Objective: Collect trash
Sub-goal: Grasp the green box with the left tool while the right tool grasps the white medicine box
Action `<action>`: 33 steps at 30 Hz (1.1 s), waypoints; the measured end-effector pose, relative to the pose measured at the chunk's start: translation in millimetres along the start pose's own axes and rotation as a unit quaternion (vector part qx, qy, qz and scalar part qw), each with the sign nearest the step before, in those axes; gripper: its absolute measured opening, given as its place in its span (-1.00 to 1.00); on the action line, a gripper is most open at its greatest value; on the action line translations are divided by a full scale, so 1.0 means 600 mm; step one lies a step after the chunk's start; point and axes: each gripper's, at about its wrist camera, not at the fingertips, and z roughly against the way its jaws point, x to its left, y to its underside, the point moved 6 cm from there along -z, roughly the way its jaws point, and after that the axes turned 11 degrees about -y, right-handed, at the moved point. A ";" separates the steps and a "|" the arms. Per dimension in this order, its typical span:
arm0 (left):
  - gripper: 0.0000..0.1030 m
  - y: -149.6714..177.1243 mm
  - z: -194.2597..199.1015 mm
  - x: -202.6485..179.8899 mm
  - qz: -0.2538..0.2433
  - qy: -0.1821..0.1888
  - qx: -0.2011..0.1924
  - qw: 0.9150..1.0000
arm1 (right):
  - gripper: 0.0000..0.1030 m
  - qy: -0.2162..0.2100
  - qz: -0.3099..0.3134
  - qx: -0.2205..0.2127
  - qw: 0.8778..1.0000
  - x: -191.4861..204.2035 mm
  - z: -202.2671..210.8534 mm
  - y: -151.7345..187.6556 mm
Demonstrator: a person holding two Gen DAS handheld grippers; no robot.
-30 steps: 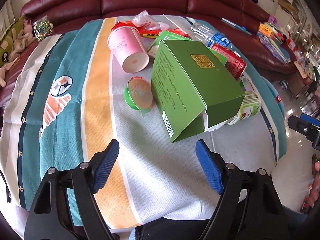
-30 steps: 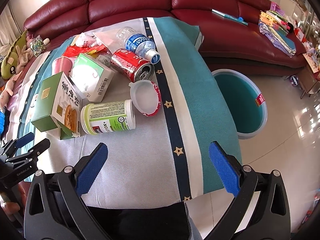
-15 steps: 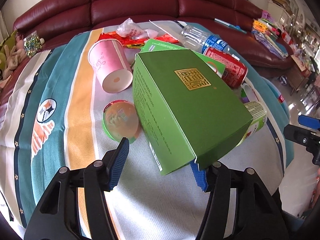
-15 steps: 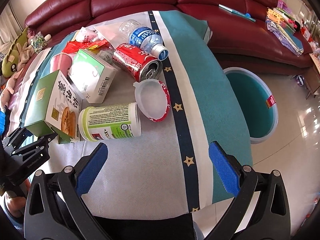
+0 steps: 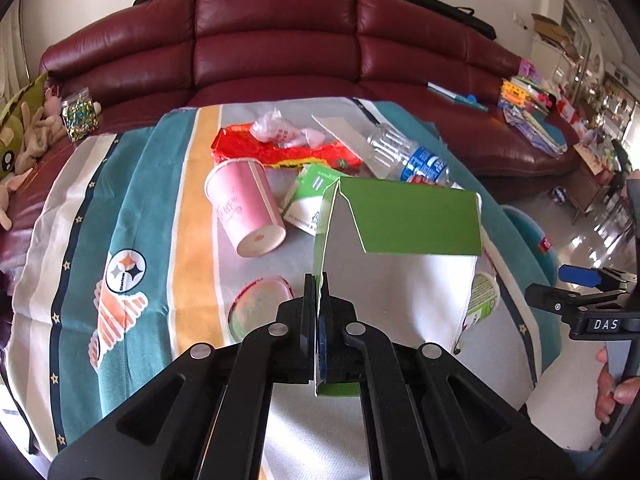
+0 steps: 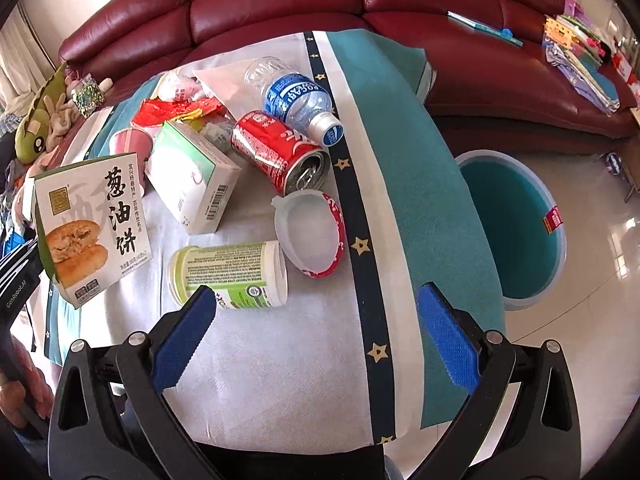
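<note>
My left gripper (image 5: 320, 304) is shut on a wall of the green pastry box (image 5: 400, 248), which hangs lifted off the cloth with its open end toward the camera. In the right wrist view the same green pastry box (image 6: 92, 220) stands raised at the left. My right gripper (image 6: 316, 344) is open over the near cloth, nothing between its fingers, just short of the lying green-and-white jar (image 6: 232, 274). Beside the jar lie a white lid (image 6: 310, 236), a red soda can (image 6: 280, 152), a clear water bottle (image 6: 296, 98) and a white-green carton (image 6: 192, 180).
A teal bin (image 6: 516, 224) stands on the floor right of the table. A pink paper cup (image 5: 246, 214), a round green-rimmed lid (image 5: 260, 312), red wrappers (image 5: 280, 152) and a crumpled bag (image 5: 276, 128) lie farther back. A dark red sofa (image 5: 280, 48) runs behind.
My left gripper closed from wide open onto the green box's wall and raised the box off the cloth. My right gripper slid a little toward the jar, staying open.
</note>
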 end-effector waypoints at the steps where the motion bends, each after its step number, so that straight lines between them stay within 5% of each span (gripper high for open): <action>1: -0.98 -0.010 0.004 0.004 0.003 0.000 -0.006 1.000 | 0.88 0.001 0.003 -0.002 1.000 0.000 0.002 -0.008; 11: -0.97 -0.061 -0.024 0.009 0.018 0.012 -0.002 1.000 | 0.88 -0.011 0.048 0.024 0.998 0.014 -0.031 -0.085; 19: -0.97 -0.132 -0.015 0.056 0.042 0.007 -0.043 0.998 | 0.70 -0.050 0.084 0.046 0.994 0.079 -0.063 -0.104; 33: -0.97 -0.147 -0.068 0.121 0.059 0.023 -0.050 0.997 | 0.52 -0.098 0.172 0.147 0.969 0.176 -0.211 -0.181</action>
